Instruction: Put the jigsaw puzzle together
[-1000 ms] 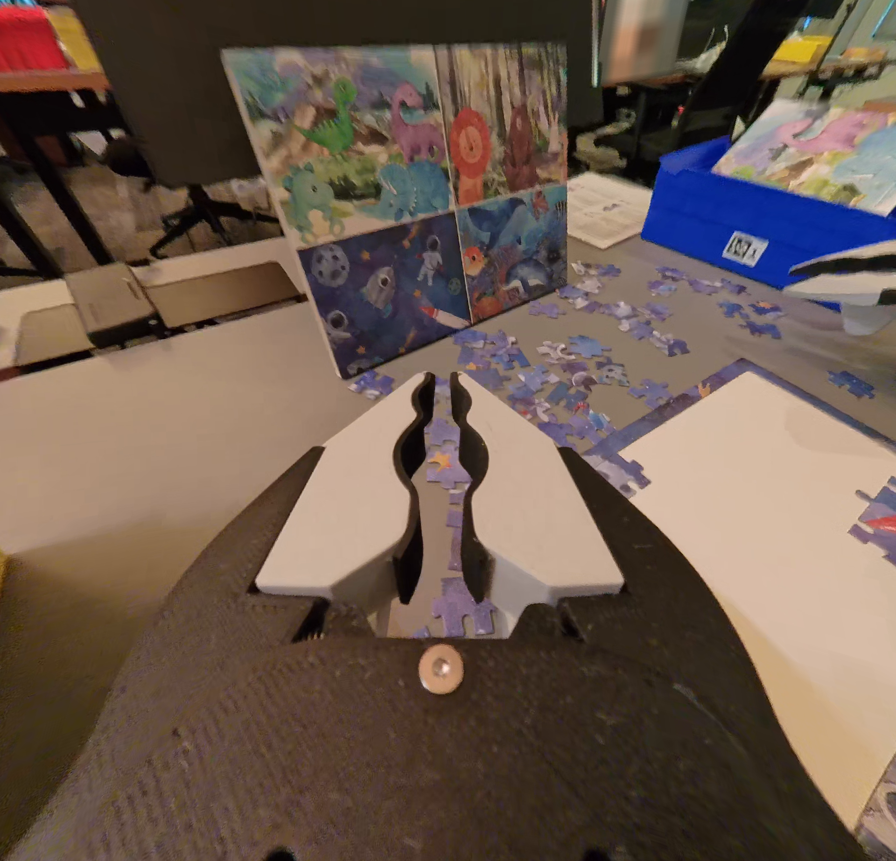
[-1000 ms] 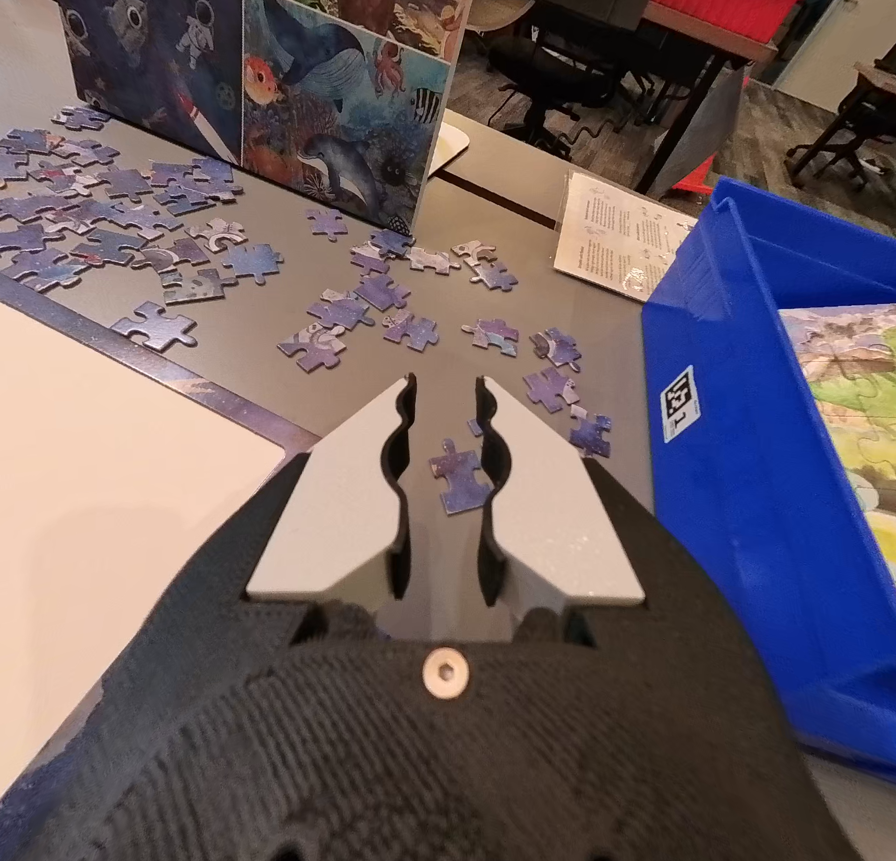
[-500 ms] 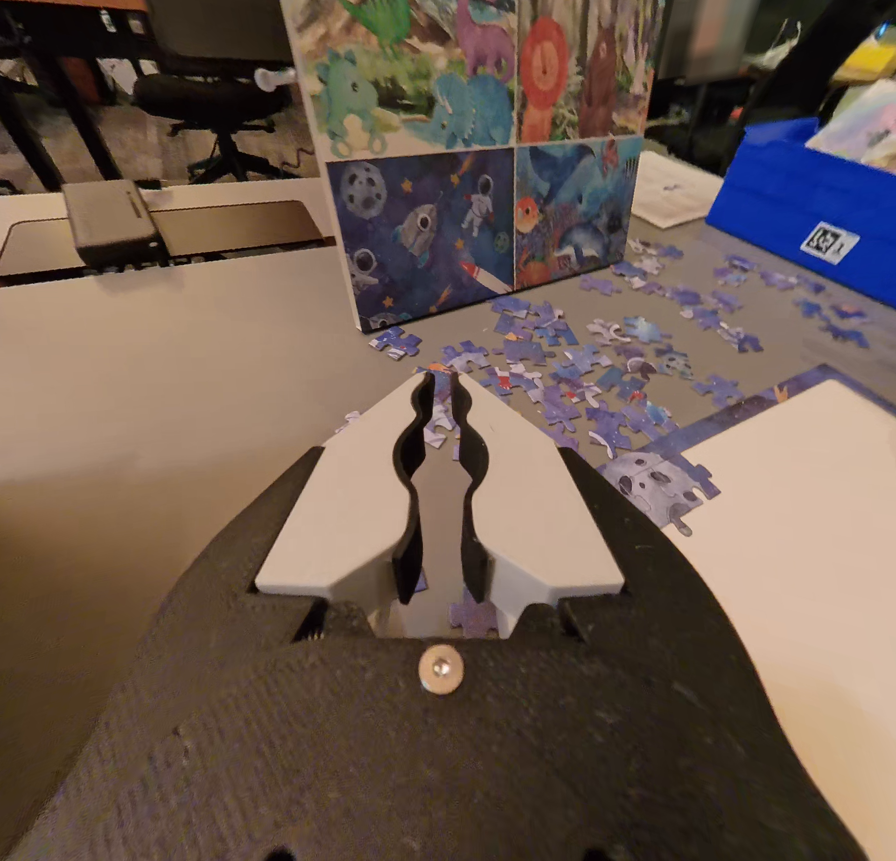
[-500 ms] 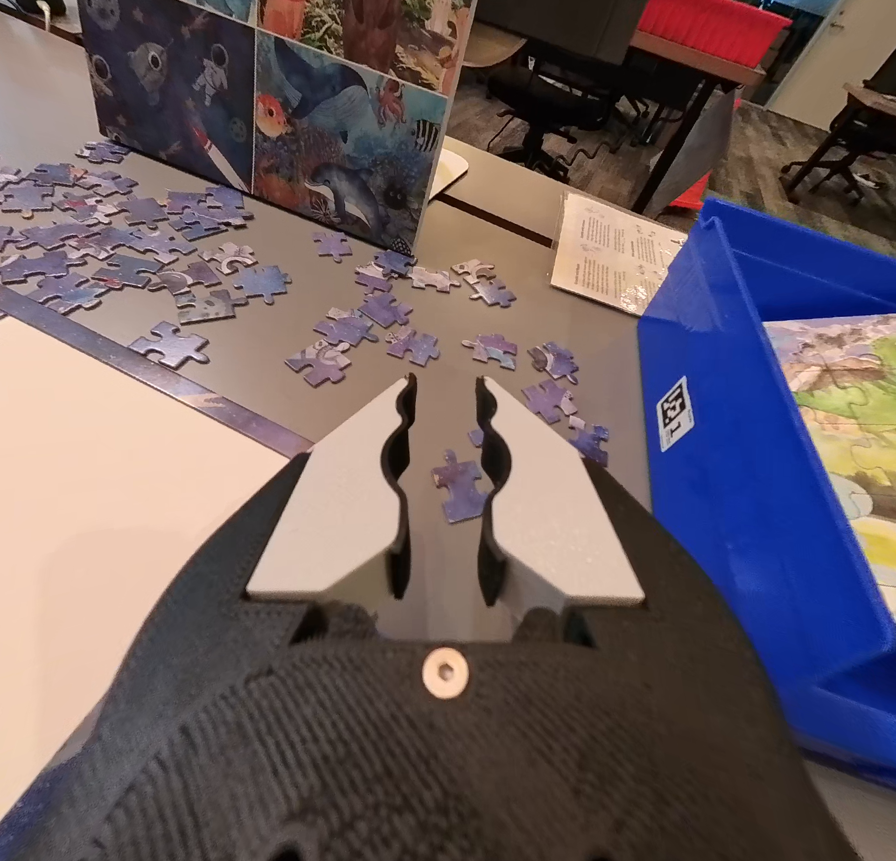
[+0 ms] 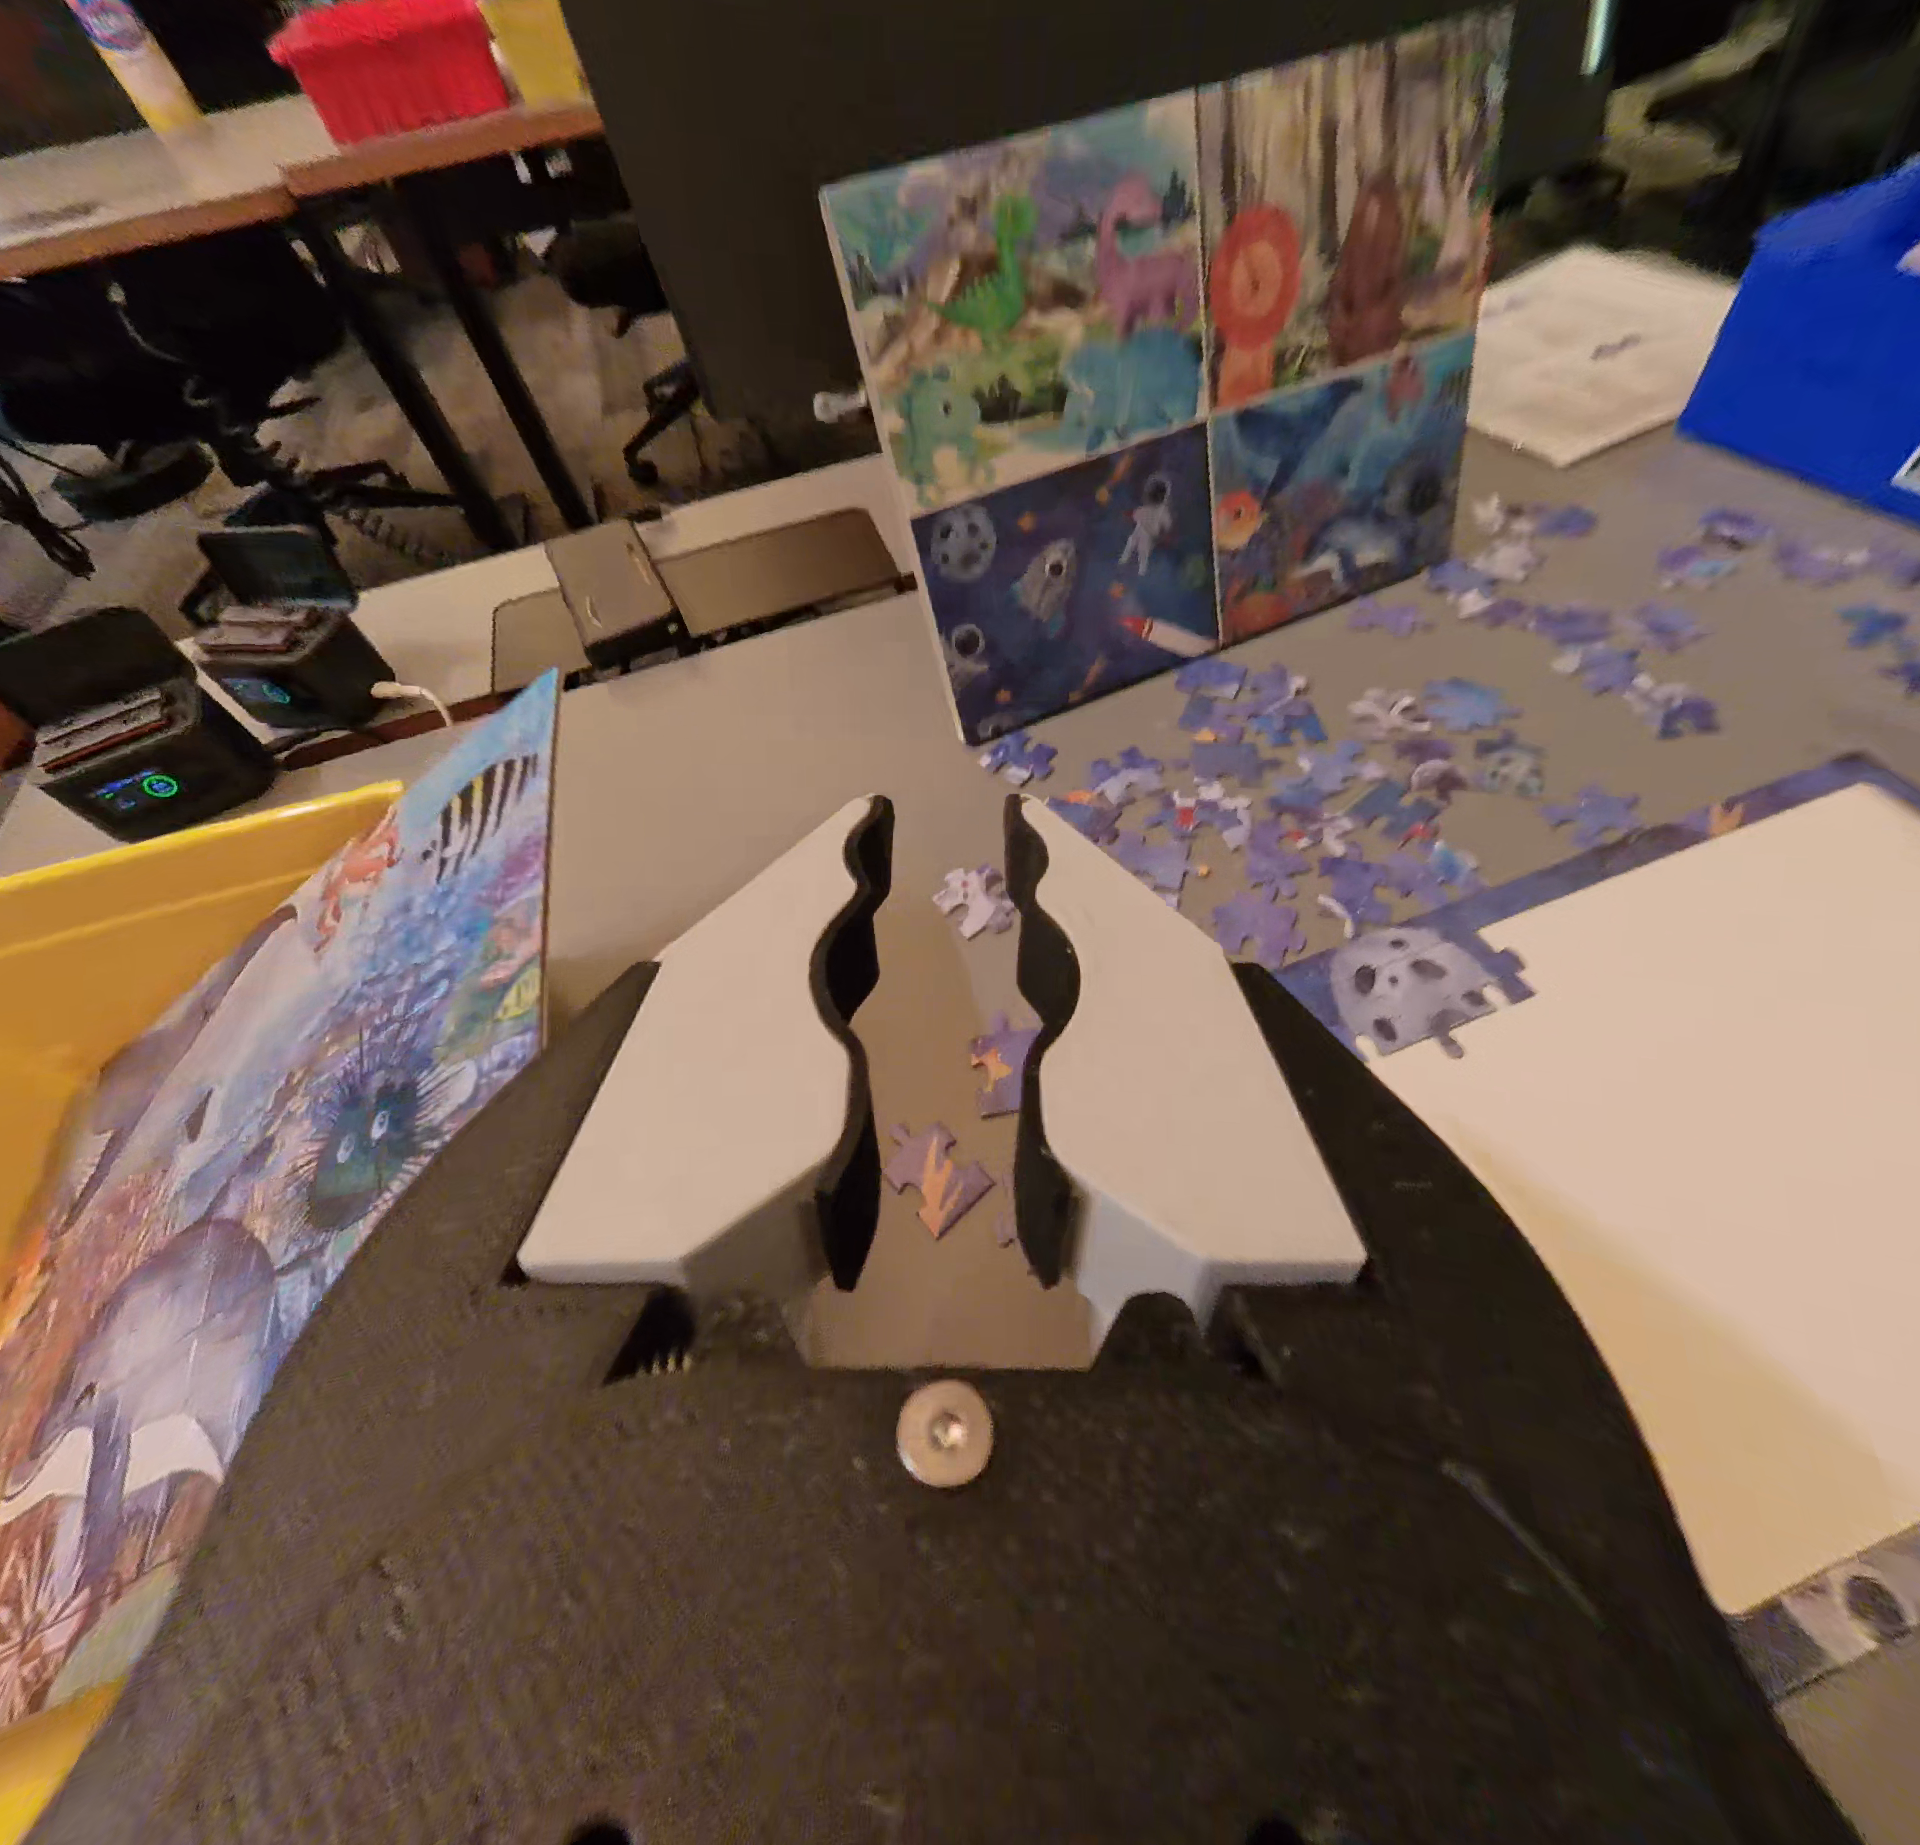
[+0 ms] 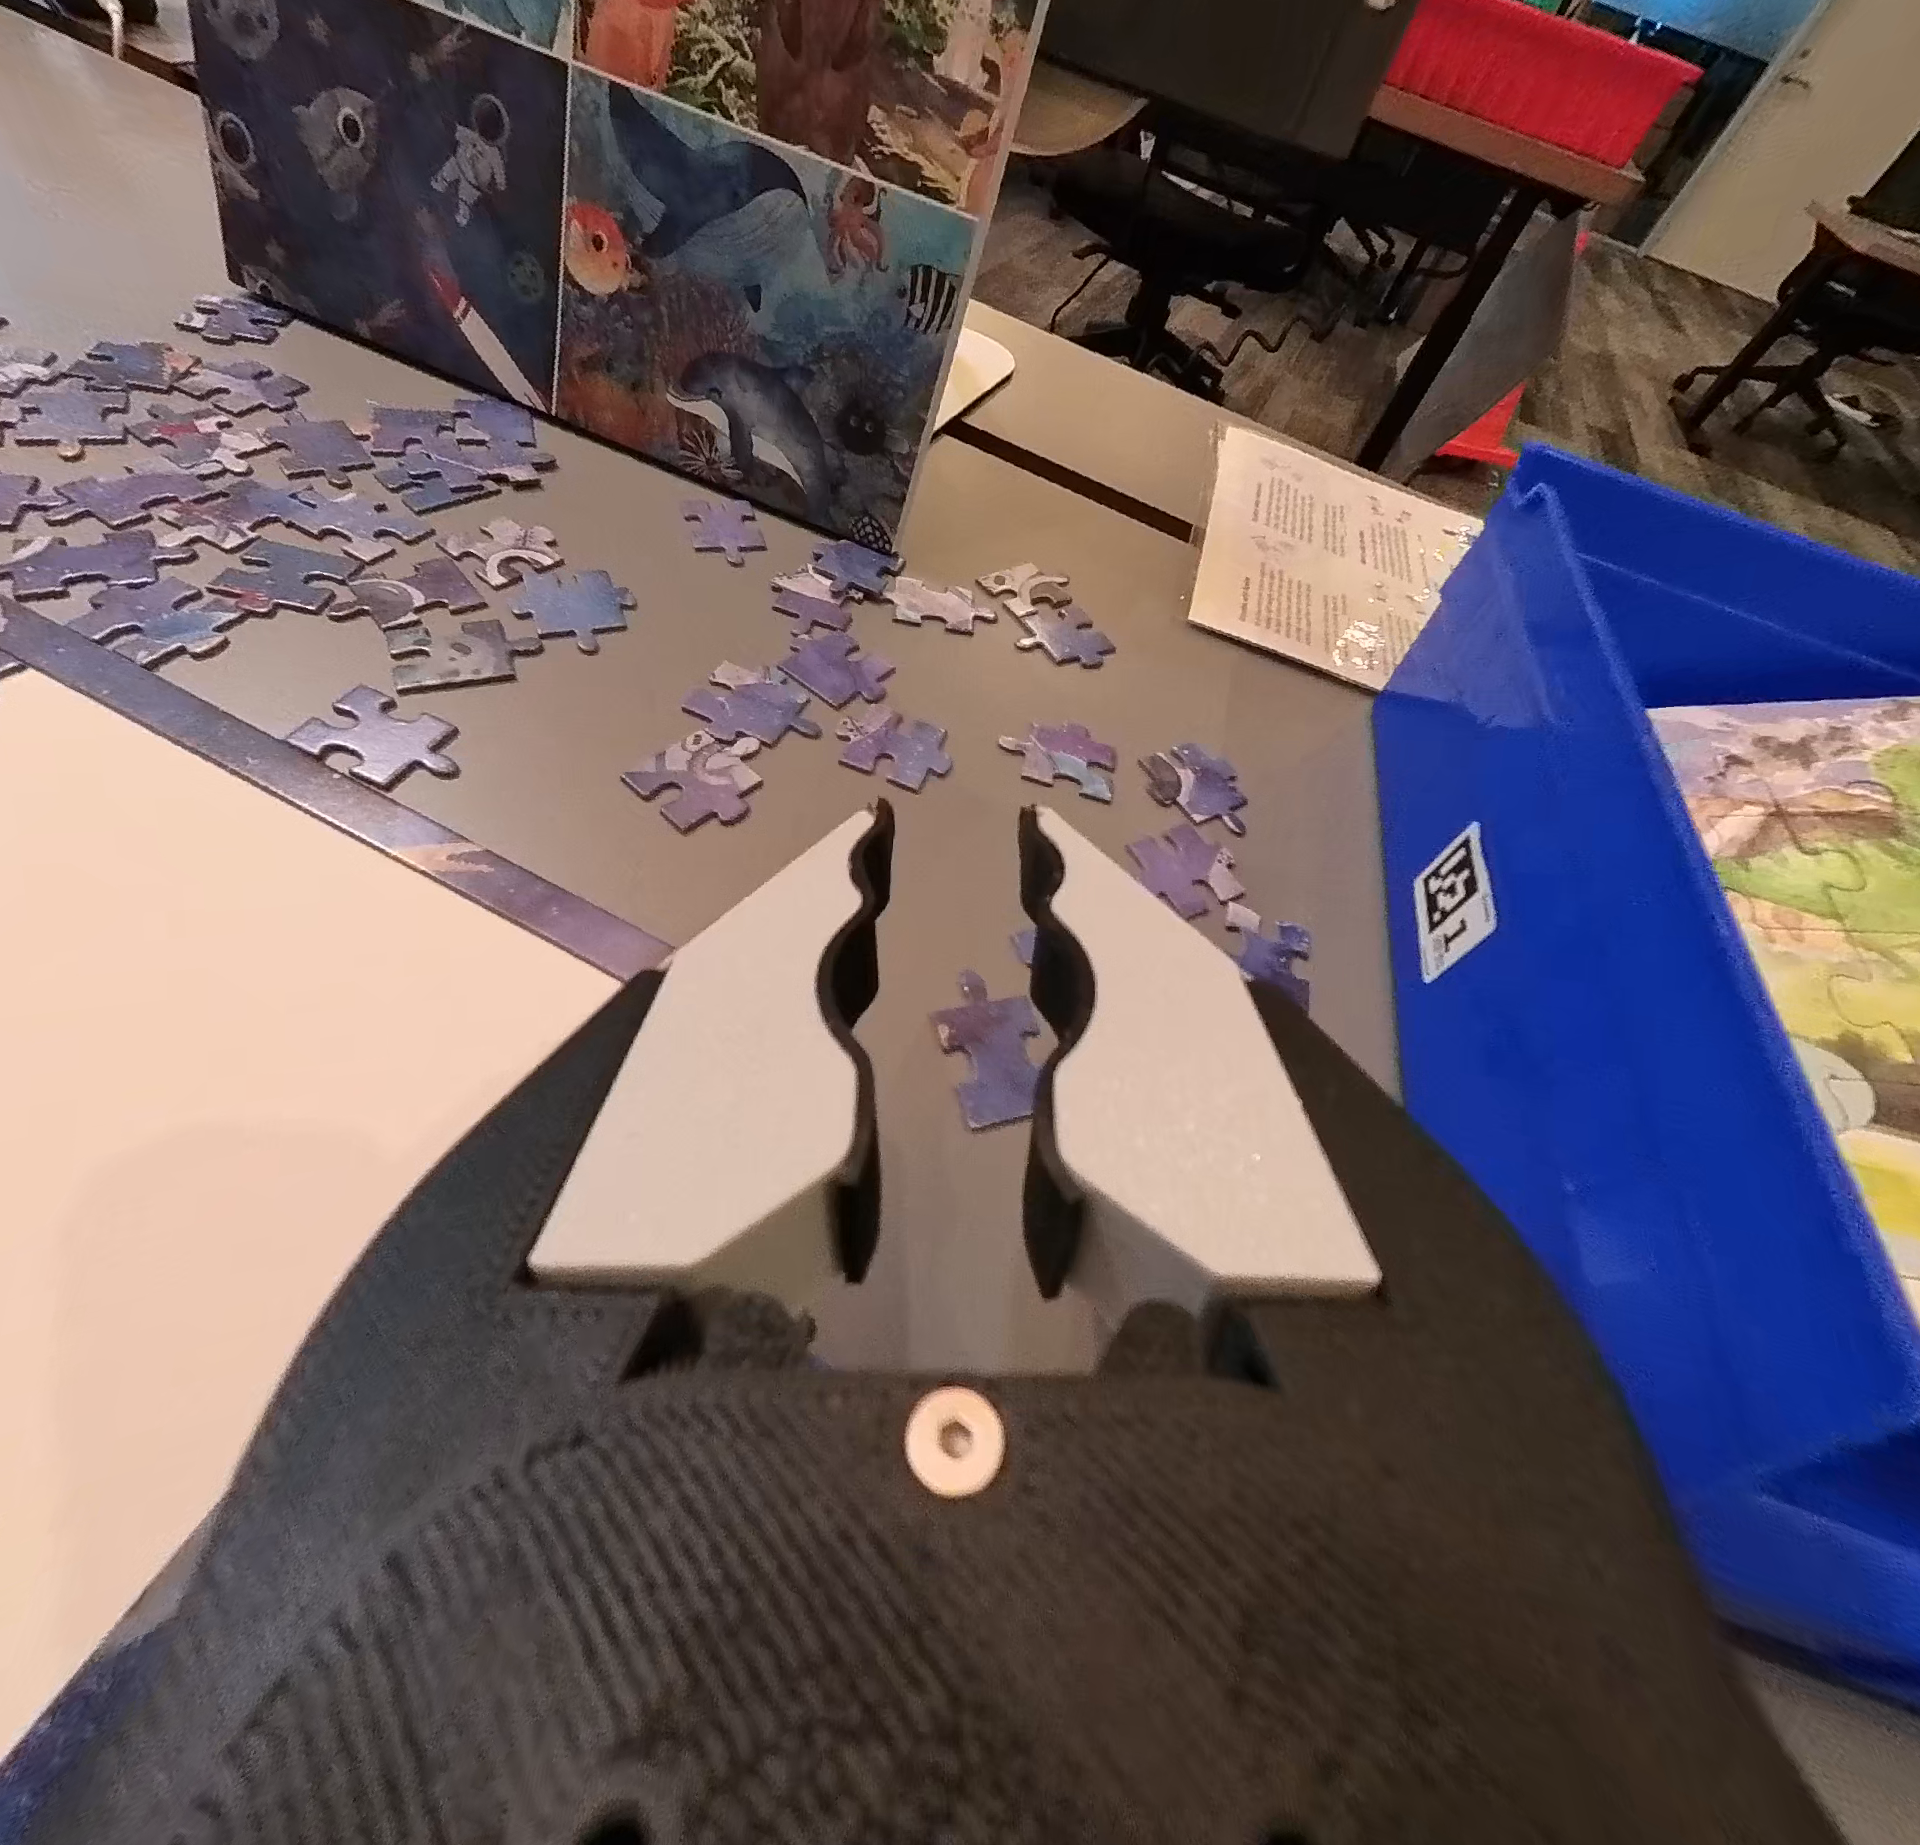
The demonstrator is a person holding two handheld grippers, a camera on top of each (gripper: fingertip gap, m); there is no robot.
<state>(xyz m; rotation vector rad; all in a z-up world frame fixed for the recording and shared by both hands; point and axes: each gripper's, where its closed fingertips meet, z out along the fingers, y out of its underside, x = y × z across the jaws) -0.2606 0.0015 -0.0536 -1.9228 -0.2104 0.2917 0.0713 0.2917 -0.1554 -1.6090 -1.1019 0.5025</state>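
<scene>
Your left tongs [image 5: 948,827] stand narrowly parted and hold nothing, above 2 loose purple puzzle pieces [image 5: 940,1177] near the puzzle board [image 5: 1662,1120] corner. Your right tongs [image 6: 951,827] gape the same, bare, over a purple piece [image 6: 987,1052] beside the blue bin [image 6: 1621,1120].

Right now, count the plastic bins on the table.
2. A yellow bin sits at the left, holding a sea-scene puzzle board; a blue bin sits at the right, holding another puzzle. Others may lie out of view.
</scene>
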